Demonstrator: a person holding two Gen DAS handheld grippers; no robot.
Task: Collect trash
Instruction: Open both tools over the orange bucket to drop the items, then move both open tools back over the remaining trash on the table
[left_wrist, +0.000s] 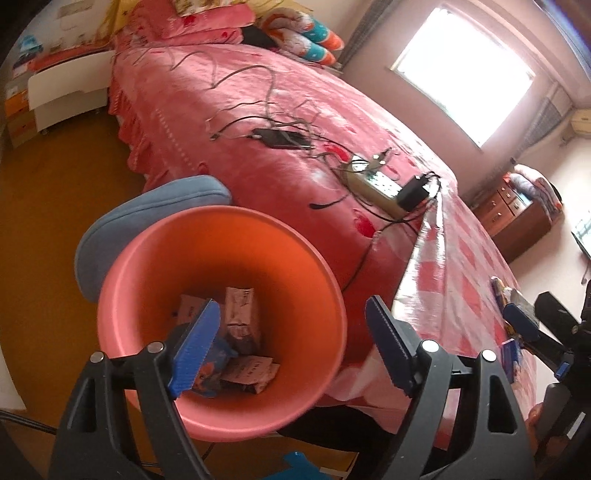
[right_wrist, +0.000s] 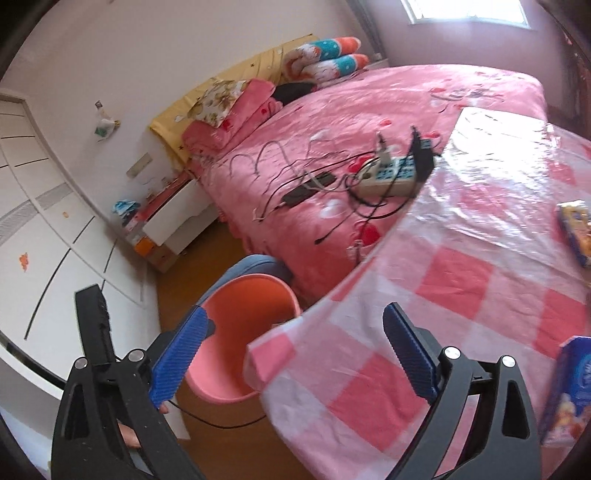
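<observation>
My left gripper (left_wrist: 288, 343) hangs over the bin (left_wrist: 147, 266), which stands on the floor beside the table (left_wrist: 461, 266). Cartons (left_wrist: 242, 317) lie in the bin. Behind it sits a stool (left_wrist: 110, 229), then the bed (left_wrist: 221, 110), with a power strip (left_wrist: 373, 184) on it.

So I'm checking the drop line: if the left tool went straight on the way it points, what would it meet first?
Probably the pink bin: the open left tool aims into its mouth, toward the cartons inside.

A checked plastic cloth covers the tabletop (right_wrist: 461, 280), with two packets (right_wrist: 576, 232) on it. The pink bin (right_wrist: 236, 332) stands on the floor (left_wrist: 55, 221).
</observation>
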